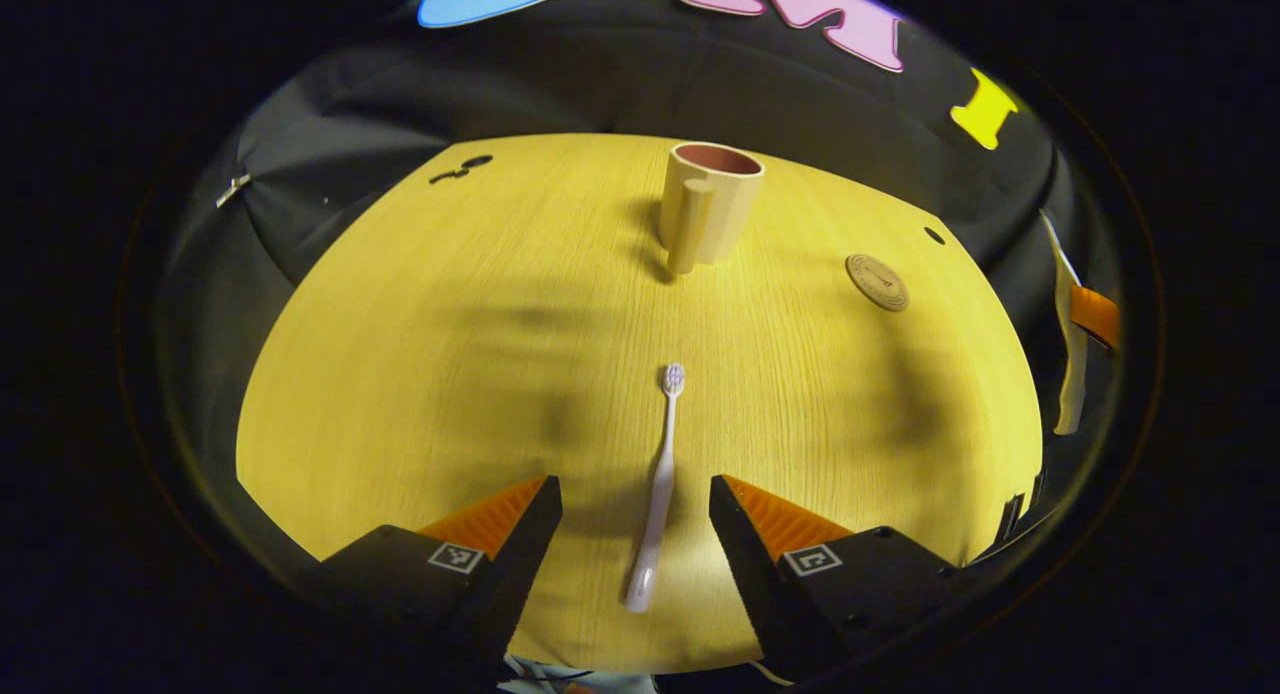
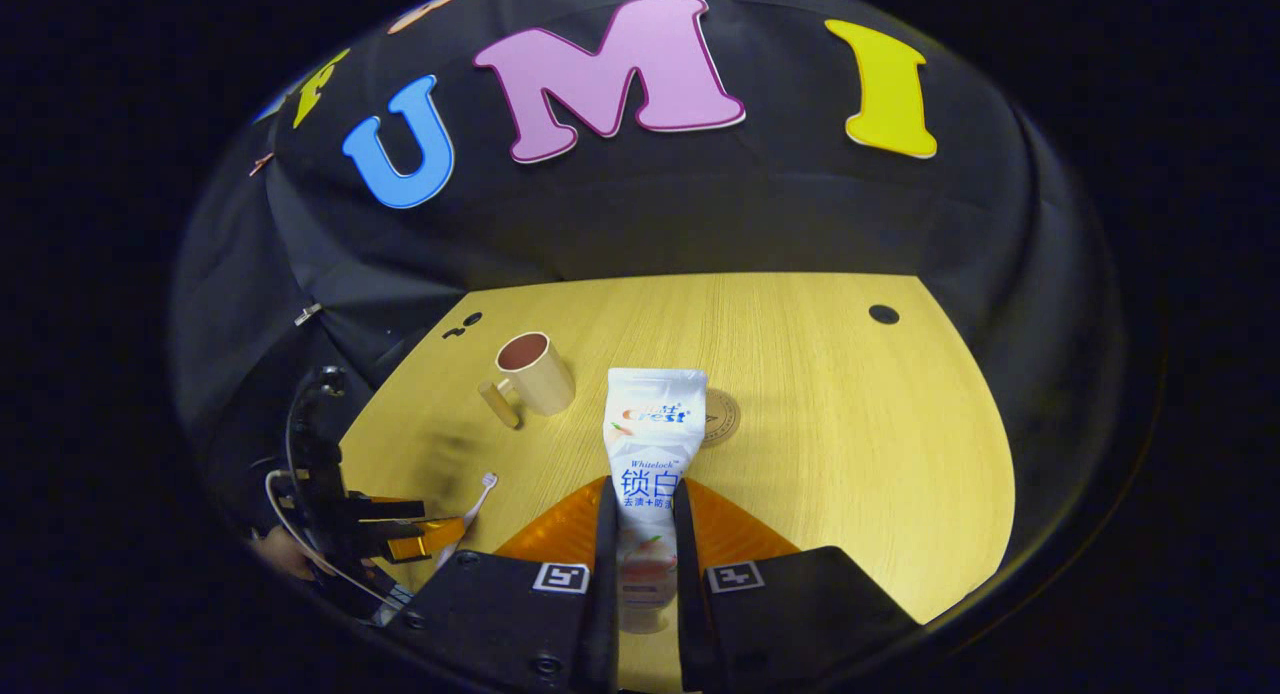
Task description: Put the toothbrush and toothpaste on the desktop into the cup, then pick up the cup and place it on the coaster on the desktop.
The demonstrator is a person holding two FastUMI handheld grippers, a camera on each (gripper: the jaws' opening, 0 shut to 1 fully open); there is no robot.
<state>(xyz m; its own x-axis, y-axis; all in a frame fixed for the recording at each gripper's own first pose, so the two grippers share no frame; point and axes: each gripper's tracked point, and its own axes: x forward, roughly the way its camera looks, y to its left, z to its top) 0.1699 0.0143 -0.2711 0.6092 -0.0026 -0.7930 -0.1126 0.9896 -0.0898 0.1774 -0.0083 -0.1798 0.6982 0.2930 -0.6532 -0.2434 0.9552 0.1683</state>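
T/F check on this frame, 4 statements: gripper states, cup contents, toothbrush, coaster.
1. The right gripper is shut on the toothpaste. True.
2. The toothbrush is already in the cup. False: it lies flat on the desktop between the open fingers of the left gripper.
3. The cup stands on the coaster. False: it stands on the bare desktop, apart from the coaster.
4. The cup is upright with nothing showing inside. True.
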